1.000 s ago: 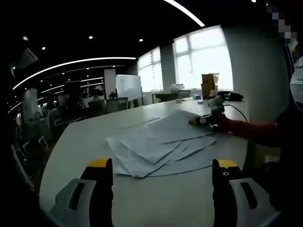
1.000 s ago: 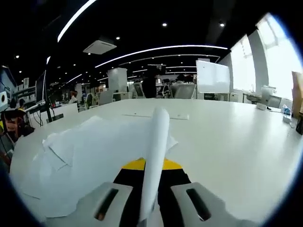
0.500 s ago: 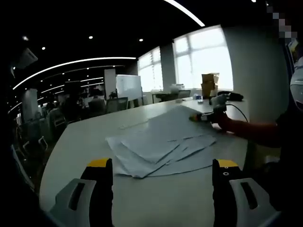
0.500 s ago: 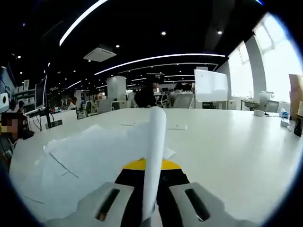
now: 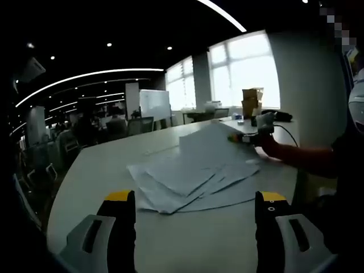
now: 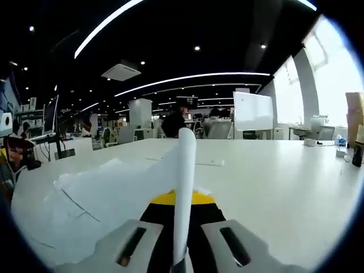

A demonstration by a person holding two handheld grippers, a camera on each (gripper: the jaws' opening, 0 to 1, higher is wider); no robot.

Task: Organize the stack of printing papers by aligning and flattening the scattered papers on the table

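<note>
1. In the left gripper view, the left gripper [image 5: 193,227] sits low over the table [image 5: 91,170], its two jaws spread wide with nothing between them
2. Just beyond the jaws, the papers [image 5: 187,182] lie fanned out and overlapping on the table; about five loose sheets can be made out, but the exact count is unclear
3. Further right, one sheet [image 5: 207,145] is lifted by its far edge, tilted up off the pile
4. At that edge the right gripper [image 5: 250,136] pinches the sheet, held by a hand [image 5: 272,148]
5. In the right gripper view, the right gripper [image 6: 176,256] has its jaws pressed together on the sheet [image 6: 183,193], which stands edge-on between them; the pile [image 6: 85,199] spreads to the left on the table [image 6: 284,182]
</note>
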